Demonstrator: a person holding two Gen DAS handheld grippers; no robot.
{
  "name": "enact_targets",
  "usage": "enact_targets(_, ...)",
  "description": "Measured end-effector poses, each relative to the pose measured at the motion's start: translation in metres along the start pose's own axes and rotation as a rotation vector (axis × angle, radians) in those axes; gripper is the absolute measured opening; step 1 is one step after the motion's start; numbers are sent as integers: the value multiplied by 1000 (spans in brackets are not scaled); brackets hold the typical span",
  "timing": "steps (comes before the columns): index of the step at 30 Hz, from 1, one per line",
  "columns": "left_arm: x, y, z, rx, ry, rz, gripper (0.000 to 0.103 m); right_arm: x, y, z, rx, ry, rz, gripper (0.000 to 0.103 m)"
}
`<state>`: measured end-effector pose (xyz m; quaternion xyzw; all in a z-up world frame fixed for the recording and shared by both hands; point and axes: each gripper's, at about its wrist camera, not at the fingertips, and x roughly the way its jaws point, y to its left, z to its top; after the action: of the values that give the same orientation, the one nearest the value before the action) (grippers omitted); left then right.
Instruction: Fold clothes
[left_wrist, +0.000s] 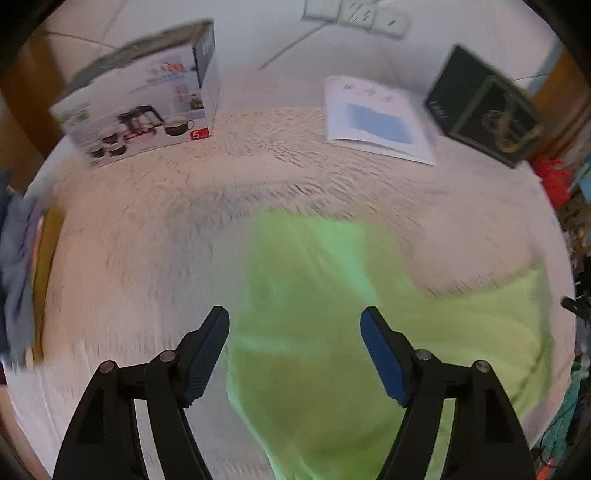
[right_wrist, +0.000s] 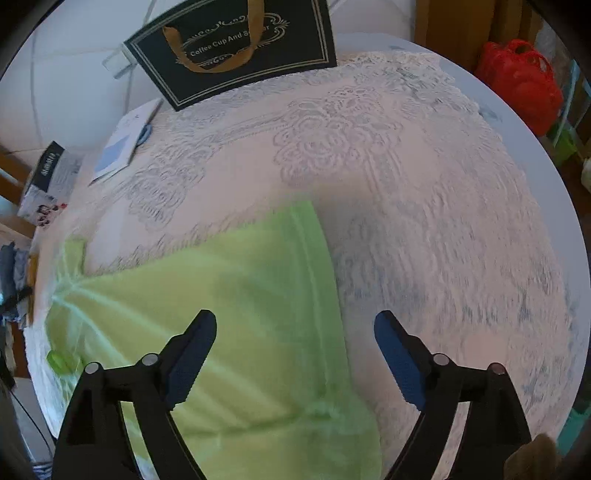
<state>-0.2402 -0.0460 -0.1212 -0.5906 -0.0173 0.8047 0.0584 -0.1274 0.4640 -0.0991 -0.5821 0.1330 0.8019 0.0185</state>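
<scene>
Left tongs (left_wrist: 294, 321): spread wide, nothing between the pads; they point steeply down over the counter (left_wrist: 147, 240)
Right tongs (right_wrist: 295, 325): spread wide too, gripping nothing; also pointing steeply down
Garment (left_wrist: 314, 332): light green cloth lying flat on the lace cover; it runs beneath and between the left tongs and stretches off to their right; under the right tongs (right_wrist: 229, 314) it fills the space from the left finger outwards, its straight edge ending between the two fingers; no pad presses on it
Lace cover (right_wrist: 424, 221): pale, floral pattern, spread over the round counter; bare beneath the right finger of the right tongs
Tea-set box (left_wrist: 140, 99): far ahead of the left tongs, to their left, standing on the counter
Booklet (left_wrist: 376, 118): white with a blue patch, lying flat ahead of the left tongs, to their right
Dark box (right_wrist: 236, 48): black with gold trim and a gold ribbon handle; straight ahead of the right tongs at the far rim
Red bag (right_wrist: 517, 81): off the counter, far ahead and right of the right tongs
Sharpness: both views are smeared; the garment's folds are hard to read
</scene>
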Motion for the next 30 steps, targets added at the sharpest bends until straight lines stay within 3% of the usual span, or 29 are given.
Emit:
enact_targets(5,40,0,31,-33,76,43,74,27,0,39,15,75,23,87)
enact_targets(9,68,6,34,-28,123,48,74,50,2,61,-6,119,-7,92)
enact_targets(13,75,-2,27,20,96,57,78,72,12,68,-42,158,14,96)
enact_targets(16,74,-7,24,38,84,87,75,82,23,64,-76,170,0,97)
enact_targets(17,73,-7,23,41,80,82,69,83,29,63,-106,169,-42,93)
enact_targets(18,69,-9,23,44,71,70,38,84,32,62,-122,167,-72,89)
enact_targets(19,65,-9,23,32,71,53,3,83,37,61,-146,159,-116,78)
enact_targets(21,64,-11,21,21,88,43,2,80,44,59,-182,143,-148,56)
enact_targets(23,59,-18,16,56,75,66,2,76,48,58,-199,136,-131,24)
enact_targets(26,29,-19,4,56,11,30,2,66,49,54,-198,110,-86,14)
enact_targets(30,-41,-19,-33,98,-123,-19,2,19,32,38,-168,-10,57,13)
